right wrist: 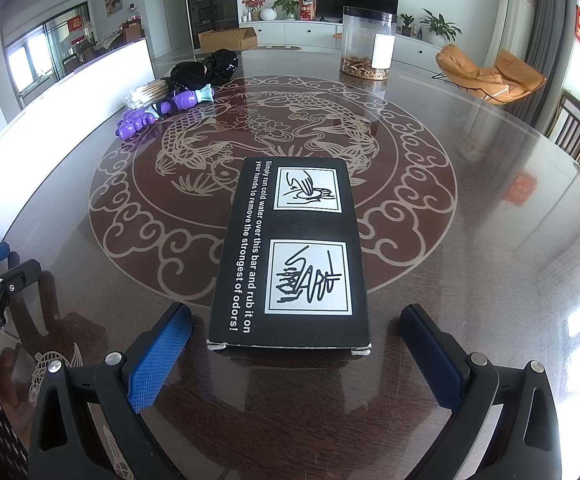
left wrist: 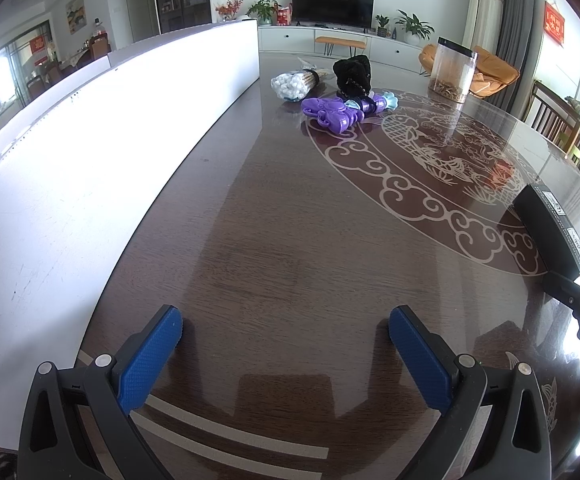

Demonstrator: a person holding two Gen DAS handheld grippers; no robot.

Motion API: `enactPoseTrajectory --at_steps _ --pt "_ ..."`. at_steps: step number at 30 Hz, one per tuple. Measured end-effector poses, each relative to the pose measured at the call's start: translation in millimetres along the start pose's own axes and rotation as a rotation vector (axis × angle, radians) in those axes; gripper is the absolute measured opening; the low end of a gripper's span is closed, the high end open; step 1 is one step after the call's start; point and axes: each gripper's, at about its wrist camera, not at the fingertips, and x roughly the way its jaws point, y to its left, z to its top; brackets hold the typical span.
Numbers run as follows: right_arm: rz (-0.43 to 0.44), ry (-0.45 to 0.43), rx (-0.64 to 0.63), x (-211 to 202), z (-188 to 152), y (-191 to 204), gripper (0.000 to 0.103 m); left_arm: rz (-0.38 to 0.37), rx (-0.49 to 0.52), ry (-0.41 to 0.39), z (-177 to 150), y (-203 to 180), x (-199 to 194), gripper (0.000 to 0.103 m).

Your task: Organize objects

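The flat black printed cardboard box (right wrist: 290, 256) is straddled by the gaping right tongs (right wrist: 296, 356); closing is judged next. Left tongs (left wrist: 286, 356) are held apart, empty.

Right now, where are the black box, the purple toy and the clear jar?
black box (right wrist: 290, 248), right wrist view, middle of its printed top.
purple toy (left wrist: 336, 114), left wrist view, its purple body.
clear jar (right wrist: 368, 42), right wrist view, its transparent wall.

Home living room: wall television (left wrist: 332, 5) on low white cabinet (left wrist: 290, 38), potted plants (left wrist: 413, 26), orange lounge chair (right wrist: 490, 74), curtains (right wrist: 516, 16), glass-topped dining worktop (right wrist: 470, 240) with carp pattern.
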Motion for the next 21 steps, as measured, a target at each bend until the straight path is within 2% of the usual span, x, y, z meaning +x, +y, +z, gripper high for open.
enactPoseTrajectory --at_steps 21 --pt "0.0 0.0 0.0 0.1 0.1 0.2 0.103 0.005 -0.004 -0.001 -1.6 0.6 -1.0 0.103"
